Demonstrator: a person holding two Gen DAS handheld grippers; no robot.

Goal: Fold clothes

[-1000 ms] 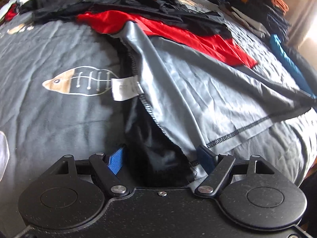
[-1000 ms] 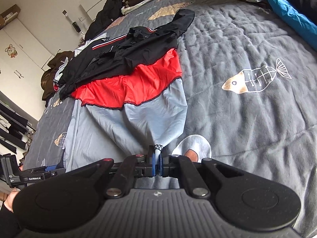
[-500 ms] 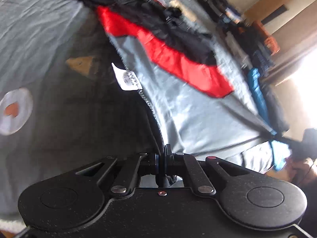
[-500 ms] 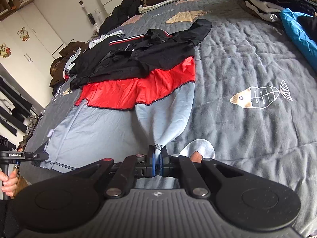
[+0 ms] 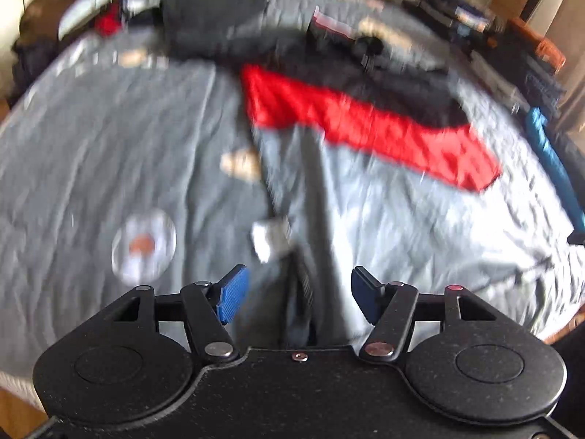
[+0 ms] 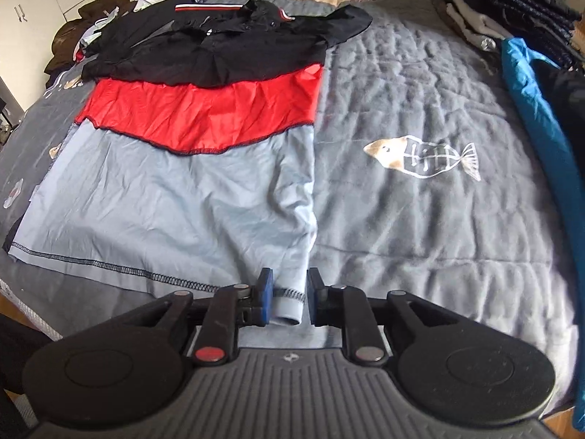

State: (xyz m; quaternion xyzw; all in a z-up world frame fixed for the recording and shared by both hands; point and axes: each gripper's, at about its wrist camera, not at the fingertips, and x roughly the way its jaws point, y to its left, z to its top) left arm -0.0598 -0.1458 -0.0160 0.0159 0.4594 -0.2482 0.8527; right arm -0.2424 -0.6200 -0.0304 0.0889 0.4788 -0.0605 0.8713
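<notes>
A grey, red and black garment (image 6: 175, 190) lies spread flat on the grey bedspread (image 6: 420, 219), hem toward me. Its red band (image 6: 204, 113) and black top (image 6: 219, 51) lie farther back. My right gripper (image 6: 289, 301) is open, its jaws either side of the hem's right corner, which rests between them. In the blurred left wrist view the same garment (image 5: 384, 212) lies ahead. My left gripper (image 5: 298, 300) is open over its left side edge, with a white label (image 5: 268, 237) just ahead.
Stacks of folded dark clothes (image 6: 512, 3) and a blue garment (image 6: 530, 109) line the bed's right side. Loose clothes (image 6: 91, 18) pile at the far left. The bed's front edge (image 6: 29, 314) lies close below the hem.
Both grippers were shut on the garment's hem corners and have opened. The garment, bunched and pulled taut before, now lies spread flat. The left view is swinging and blurred.
</notes>
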